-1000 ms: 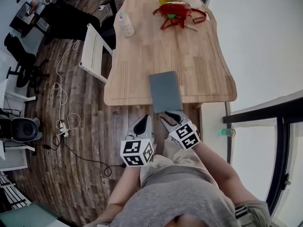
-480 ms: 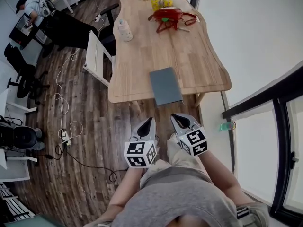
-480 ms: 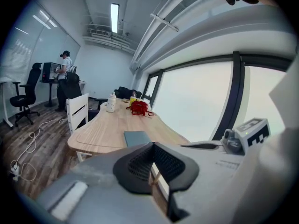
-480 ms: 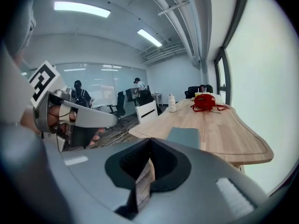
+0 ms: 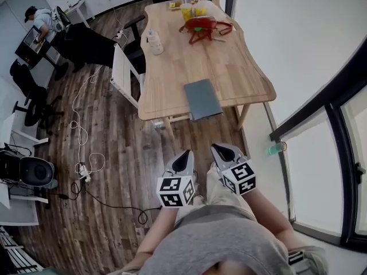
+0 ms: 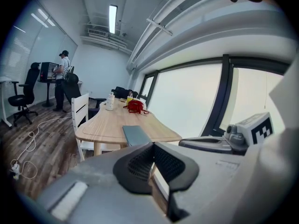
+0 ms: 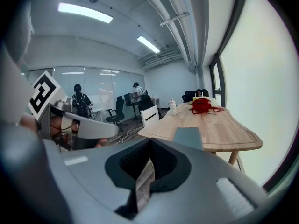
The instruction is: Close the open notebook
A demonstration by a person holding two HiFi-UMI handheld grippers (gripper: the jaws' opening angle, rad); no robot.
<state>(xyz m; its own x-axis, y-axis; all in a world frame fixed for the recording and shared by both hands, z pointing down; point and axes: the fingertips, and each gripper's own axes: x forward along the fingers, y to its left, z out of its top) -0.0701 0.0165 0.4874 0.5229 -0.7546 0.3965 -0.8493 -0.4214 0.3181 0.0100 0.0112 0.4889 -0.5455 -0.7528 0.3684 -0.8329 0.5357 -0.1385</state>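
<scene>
The grey notebook (image 5: 202, 98) lies closed and flat at the near edge of the wooden table (image 5: 172, 79); it also shows in the left gripper view as the notebook (image 6: 136, 135) and in the right gripper view as the notebook (image 7: 188, 136). Both grippers hang over the floor well short of the table, in front of the person's legs. My left gripper (image 5: 184, 154) has its jaws together and holds nothing. My right gripper (image 5: 221, 149) is also shut and empty. Seen from their own cameras, the left gripper (image 6: 153, 146) and right gripper (image 7: 149, 141) have pads touching.
On the far half of the table sit a red tangled item (image 5: 200, 26), a white bottle (image 5: 153, 42) and yellow cups. A white chair (image 5: 123, 70) stands at the table's left. Cables (image 5: 80, 136) trail over the wood floor. A green object (image 5: 276, 148) lies by the window frame.
Both grippers have pulled back from the table edge toward the person. The right gripper's jaws, apart beside the notebook's near edge a second ago, are now together. The notebook stays closed.
</scene>
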